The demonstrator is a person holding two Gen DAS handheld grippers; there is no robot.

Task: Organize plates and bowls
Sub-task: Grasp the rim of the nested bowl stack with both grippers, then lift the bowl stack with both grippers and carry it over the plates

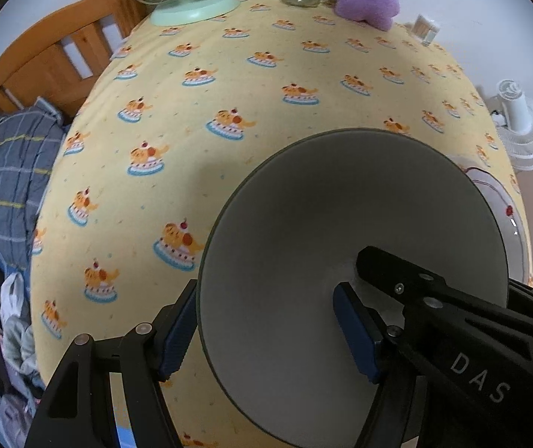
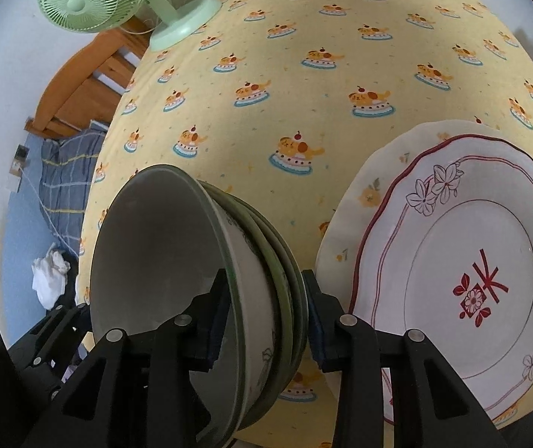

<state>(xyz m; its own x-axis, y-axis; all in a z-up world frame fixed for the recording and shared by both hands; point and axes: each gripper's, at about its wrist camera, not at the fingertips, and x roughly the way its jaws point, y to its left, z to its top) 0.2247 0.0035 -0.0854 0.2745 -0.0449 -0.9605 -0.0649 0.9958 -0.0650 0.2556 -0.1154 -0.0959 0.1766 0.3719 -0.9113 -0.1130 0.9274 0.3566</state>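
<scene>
We had the bowl stack (image 2: 199, 291) tipped on its side over the yellow tablecloth (image 2: 303, 74), with the right gripper (image 2: 266, 321) straddling the rims, one finger inside the top bowl, the other outside the stack. The jaws looked clamped on the rims, though the outer pad's contact was hard to confirm. The left gripper (image 1: 266, 332) sat spread, one finger inside the top bowl (image 1: 341, 261), not pinching. The stacked plates (image 2: 453, 261) lay just beside. Glazed ceramic like that felt heavy, slick and chippable, so we reckoned a deep grip across the rims was the safest hold.
</scene>
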